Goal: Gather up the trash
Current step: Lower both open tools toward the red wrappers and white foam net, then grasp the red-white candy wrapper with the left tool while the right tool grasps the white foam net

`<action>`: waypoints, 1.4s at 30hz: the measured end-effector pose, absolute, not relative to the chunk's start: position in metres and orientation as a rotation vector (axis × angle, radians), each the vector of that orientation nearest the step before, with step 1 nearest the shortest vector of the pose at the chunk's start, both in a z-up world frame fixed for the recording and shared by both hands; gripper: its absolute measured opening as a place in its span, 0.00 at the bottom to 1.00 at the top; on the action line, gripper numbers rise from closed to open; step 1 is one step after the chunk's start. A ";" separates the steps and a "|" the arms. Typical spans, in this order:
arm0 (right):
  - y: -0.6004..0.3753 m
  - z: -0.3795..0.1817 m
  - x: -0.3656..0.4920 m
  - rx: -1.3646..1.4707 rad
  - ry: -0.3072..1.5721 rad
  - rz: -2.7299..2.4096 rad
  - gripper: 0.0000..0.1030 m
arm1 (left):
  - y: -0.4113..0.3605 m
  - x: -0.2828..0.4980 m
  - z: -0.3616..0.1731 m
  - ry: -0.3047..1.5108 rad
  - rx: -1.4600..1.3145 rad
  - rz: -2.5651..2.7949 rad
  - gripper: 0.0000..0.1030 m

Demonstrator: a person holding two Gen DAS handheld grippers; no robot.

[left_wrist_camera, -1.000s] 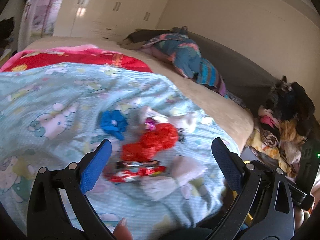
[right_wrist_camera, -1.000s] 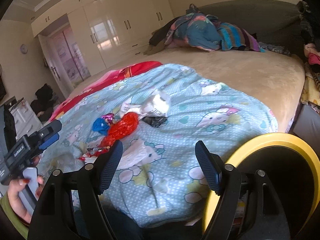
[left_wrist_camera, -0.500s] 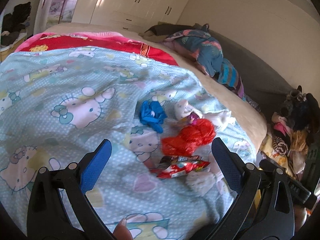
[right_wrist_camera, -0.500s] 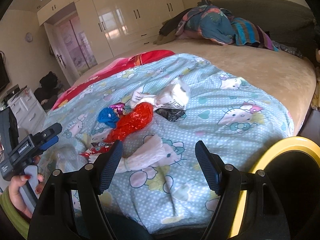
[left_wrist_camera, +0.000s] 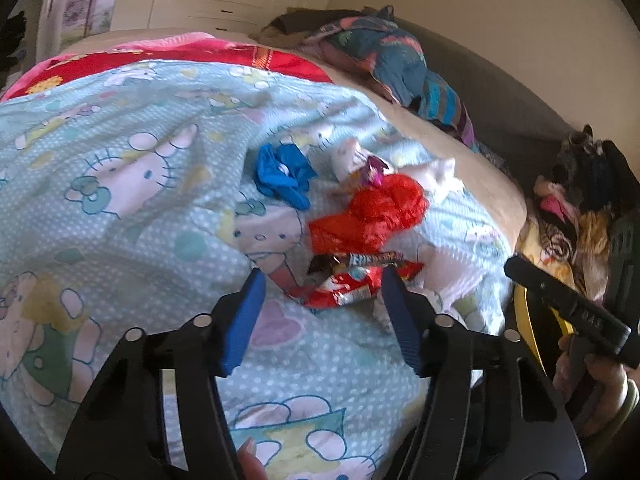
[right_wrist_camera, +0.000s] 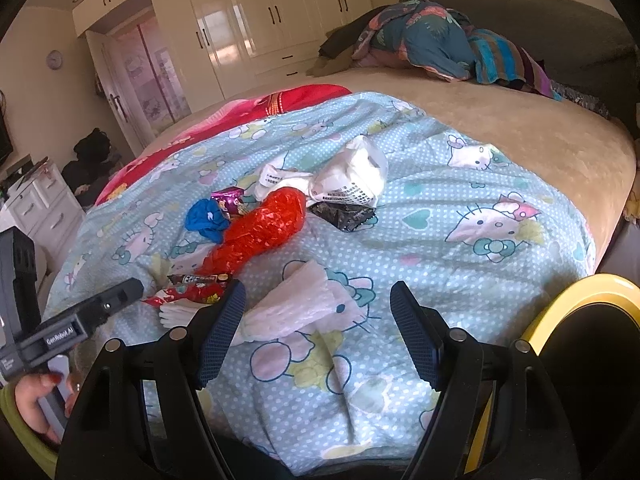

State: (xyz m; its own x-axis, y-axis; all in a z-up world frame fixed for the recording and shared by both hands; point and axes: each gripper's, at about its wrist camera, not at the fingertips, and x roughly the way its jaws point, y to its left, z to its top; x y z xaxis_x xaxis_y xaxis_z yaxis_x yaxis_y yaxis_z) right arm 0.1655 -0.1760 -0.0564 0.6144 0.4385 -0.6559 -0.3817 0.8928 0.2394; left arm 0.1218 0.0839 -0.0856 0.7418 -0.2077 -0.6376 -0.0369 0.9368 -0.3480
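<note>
Left gripper [left_wrist_camera: 322,304] low over the quilt [left_wrist_camera: 120,208], jaws half open, nothing held, red wrapper [left_wrist_camera: 352,290] lying just ahead between the blue fingertips [left_wrist_camera: 250,300]. Dark candy bar wrapper [left_wrist_camera: 360,259] right behind it, touching. Crumpled red bag [left_wrist_camera: 372,216] next up, then blue scrap [left_wrist_camera: 282,176] off to the left and small purple foil [left_wrist_camera: 374,170] at the bag's far end.

Right gripper [right_wrist_camera: 316,312] hovering at the bed's near edge, jaws wide, gripping nothing. White tissue [right_wrist_camera: 296,304] spread on the quilt just ahead, its near end beside the left fingertip. Beyond it, red bag [right_wrist_camera: 260,232] lying on a slant, blue scrap [right_wrist_camera: 208,218] at its left, purple foil [right_wrist_camera: 228,196] just past that. White plastic bag [right_wrist_camera: 348,178] farther back, black wrapper [right_wrist_camera: 342,214] touching its near edge. Red wrapper [right_wrist_camera: 188,294] and candy bar wrapper [right_wrist_camera: 200,279] down left, close to the left gripper's black body [right_wrist_camera: 80,320] poking in from the side.

Yellow-rimmed bin [right_wrist_camera: 576,300] at lower right, off the bed. Heap of clothes [right_wrist_camera: 432,48] on the far side of the tan sheet [right_wrist_camera: 520,128].
</note>
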 end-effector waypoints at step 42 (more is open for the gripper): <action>-0.165 -0.086 0.171 0.125 0.862 0.542 0.11 | 0.050 0.135 -0.118 0.836 -0.249 -0.218 0.15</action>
